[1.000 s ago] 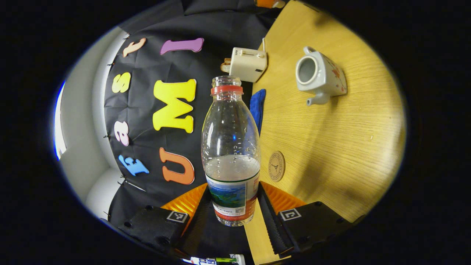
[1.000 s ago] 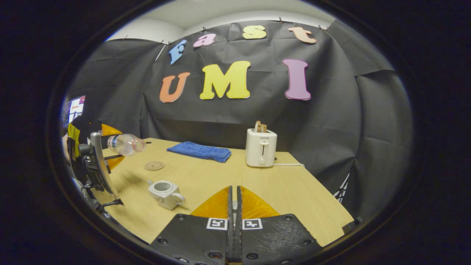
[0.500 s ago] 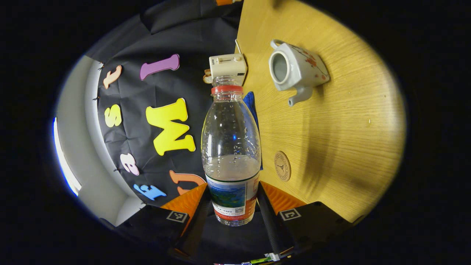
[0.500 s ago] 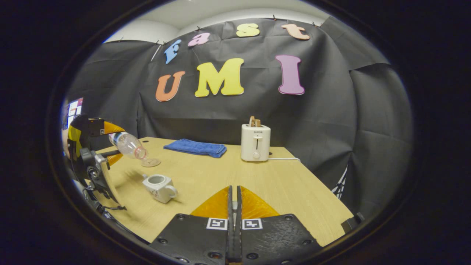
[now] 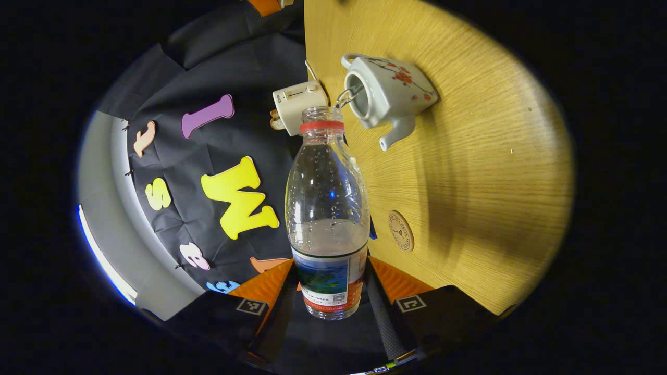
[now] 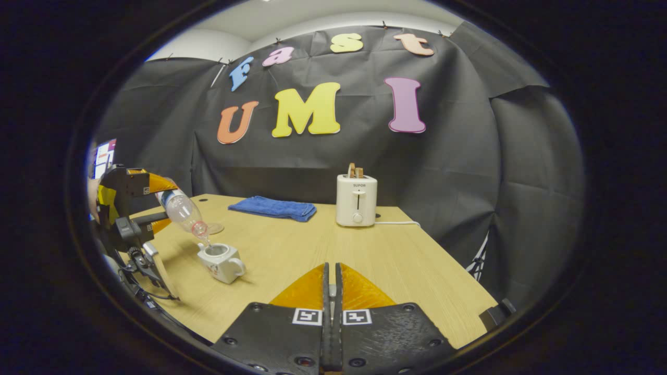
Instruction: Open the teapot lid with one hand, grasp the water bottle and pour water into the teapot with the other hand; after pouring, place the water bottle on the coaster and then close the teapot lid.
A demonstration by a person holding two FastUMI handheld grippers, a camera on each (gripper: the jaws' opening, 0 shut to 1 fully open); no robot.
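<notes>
Two fingers of the left gripper (image 5: 329, 291) clamp the labelled base of the bottle (image 5: 327, 208), one on each side. Bottle uncapped, red ring at the neck, part full. Seen from the right gripper view the bottle (image 6: 182, 211) is tipped mouth-down over the teapot (image 6: 221, 260), and a thin stream of water runs from its mouth into the pot's open top. Left gripper view shows the same stream bridging the mouth and the teapot (image 5: 388, 94) opening. Teapot is white with a red flower sprig, stands upright on the table (image 5: 479, 177), lid off; spout points toward the coaster side.

Coaster (image 5: 400, 231): round, bare, flat on the table near the left gripper, well apart from the teapot. In the right gripper view the coaster (image 6: 213, 228) lies just behind the bottle.

Right gripper (image 6: 331, 291): fingers pressed together, held low over the near table edge, well apart from the teapot. Whether anything thin sits between the tips, cannot tell.

Farther back: blue cloth (image 6: 272, 208) folded flat near the far edge, white toaster (image 6: 356, 200) right of it with bread in its slot, cord trailing to the right. Black wall cloth behind.
</notes>
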